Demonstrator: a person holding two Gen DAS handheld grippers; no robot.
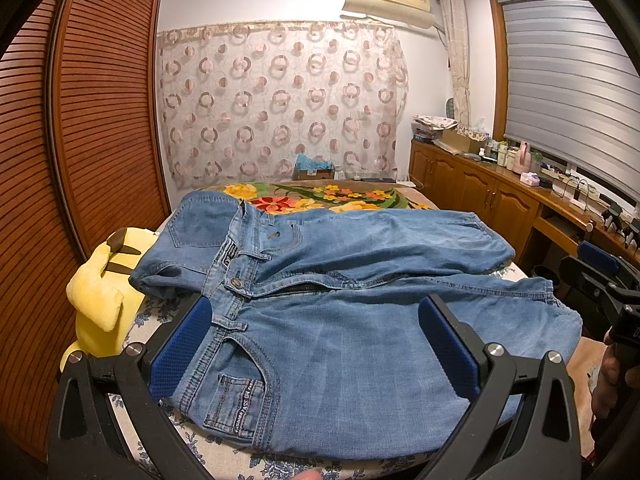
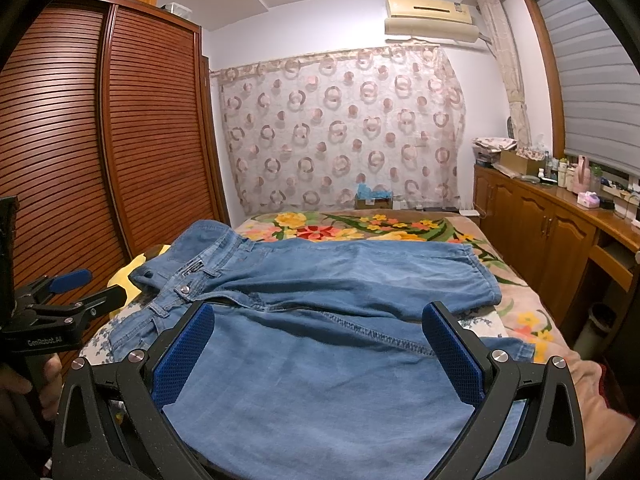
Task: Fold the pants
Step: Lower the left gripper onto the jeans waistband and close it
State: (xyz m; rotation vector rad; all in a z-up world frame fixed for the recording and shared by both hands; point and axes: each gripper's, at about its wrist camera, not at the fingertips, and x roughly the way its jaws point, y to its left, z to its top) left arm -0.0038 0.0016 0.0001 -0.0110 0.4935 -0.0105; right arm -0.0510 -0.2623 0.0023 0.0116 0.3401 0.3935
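Light blue jeans (image 1: 340, 280) lie spread on the bed, waistband at the left with the fly open, legs running right. The near leg lies flat; the far leg is bunched behind it. My left gripper (image 1: 316, 320) is open and empty, hovering above the near hip and front pocket. My right gripper (image 2: 320, 326) is open and empty above the near leg (image 2: 320, 380), right of the crotch seam. Each gripper shows at the edge of the other's view: the right (image 1: 600, 276), the left (image 2: 80, 284).
The bed has a floral blanket (image 2: 360, 228). A yellow plush toy (image 1: 100, 300) lies at the bed's left edge beside a slatted wooden wardrobe (image 1: 100, 120). A wooden cabinet (image 2: 552, 232) with bottles lines the right wall. A cardboard box (image 2: 374, 200) stands beyond the bed.
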